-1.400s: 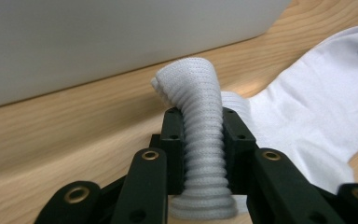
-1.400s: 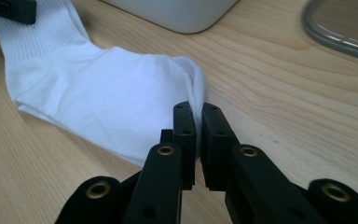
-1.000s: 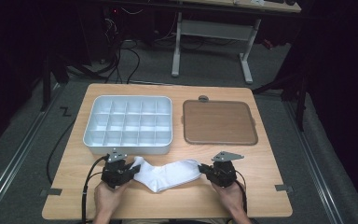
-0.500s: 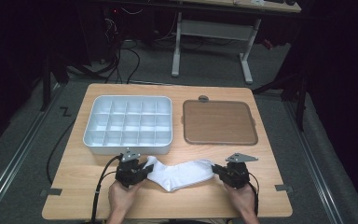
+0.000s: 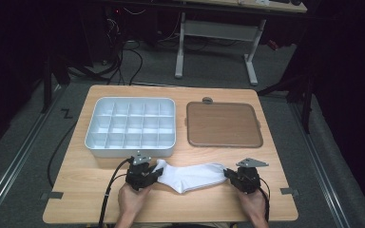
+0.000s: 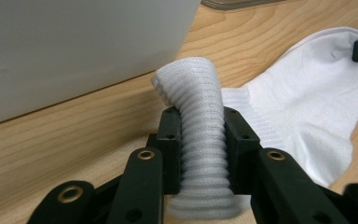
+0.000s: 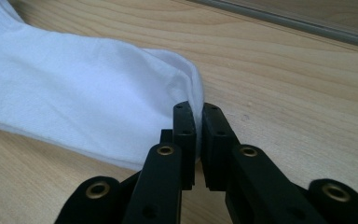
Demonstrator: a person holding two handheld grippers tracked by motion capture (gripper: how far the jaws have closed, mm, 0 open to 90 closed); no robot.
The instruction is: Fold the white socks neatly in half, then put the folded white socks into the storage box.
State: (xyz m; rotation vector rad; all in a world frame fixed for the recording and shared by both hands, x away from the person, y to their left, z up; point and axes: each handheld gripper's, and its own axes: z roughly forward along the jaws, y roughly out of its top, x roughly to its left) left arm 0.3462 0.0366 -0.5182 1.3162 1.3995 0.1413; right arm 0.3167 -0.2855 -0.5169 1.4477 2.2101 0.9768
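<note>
My left gripper (image 6: 200, 154) has the ribbed cuff of the white sock (image 5: 195, 175) bunched upright between its jaws, and those jaws have just been easing apart a little, though in the left gripper view the pads (image 6: 170, 149) still press against the ribbing on both sides, so I read it as a loosening hold, not a release. My right gripper (image 7: 196, 140) is pinched almost fully together on the thin toe edge of the sock, with only a sliver of cloth between the jaws. From the high view, the left gripper (image 5: 142, 173) and right gripper (image 5: 242, 178) sit at opposite ends of the sock, which lies stretched flat along the near edge of the wooden table (image 5: 76, 190), just in front of the white compartment tray (image 5: 130, 126) and short of the brown lid (image 5: 223, 124) to its right. Compared with a second ago, both hands have carried the sock toward the right along the table edge, and it looks more drawn out and flatter now than the crumpled shape it had then. I judge that the laying-out step is about done: the sock is spread and resting on the wood, and the slackening left hold suggests the cuff is next to be let go or re-gripped for a fold.
</note>
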